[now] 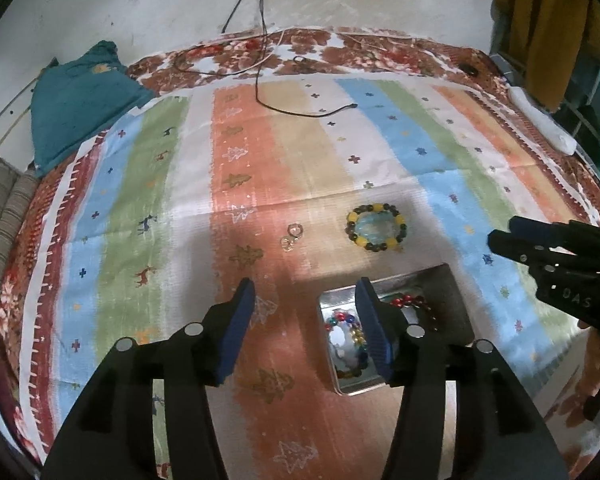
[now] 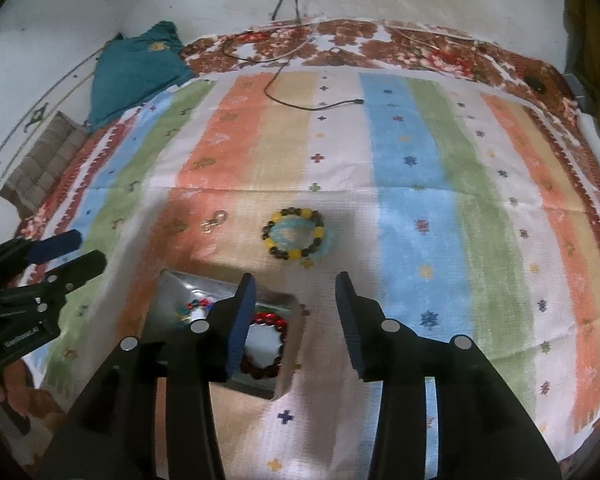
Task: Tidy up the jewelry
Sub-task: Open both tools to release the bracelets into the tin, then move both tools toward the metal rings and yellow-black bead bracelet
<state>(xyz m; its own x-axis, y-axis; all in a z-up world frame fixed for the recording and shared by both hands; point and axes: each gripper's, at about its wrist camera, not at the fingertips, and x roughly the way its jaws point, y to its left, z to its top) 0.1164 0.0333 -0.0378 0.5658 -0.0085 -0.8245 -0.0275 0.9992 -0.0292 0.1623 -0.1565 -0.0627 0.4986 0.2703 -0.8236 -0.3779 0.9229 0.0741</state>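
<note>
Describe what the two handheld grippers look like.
Both the left gripper and right gripper are matte black plastic with two angular fingers, blue textured pads on the inner faces, and round silver studs. Pale lettering marks the right gripper's body in the left wrist view.

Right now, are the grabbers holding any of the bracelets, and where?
No. Both the left gripper and right gripper are open and hold nothing; the yellow bead bracelet lies loose on the cloth.

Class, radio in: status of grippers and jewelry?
Left gripper, right gripper open, empty. Yellow-and-dark beaded bracelet outside silver metal tin. Path clear.
</note>
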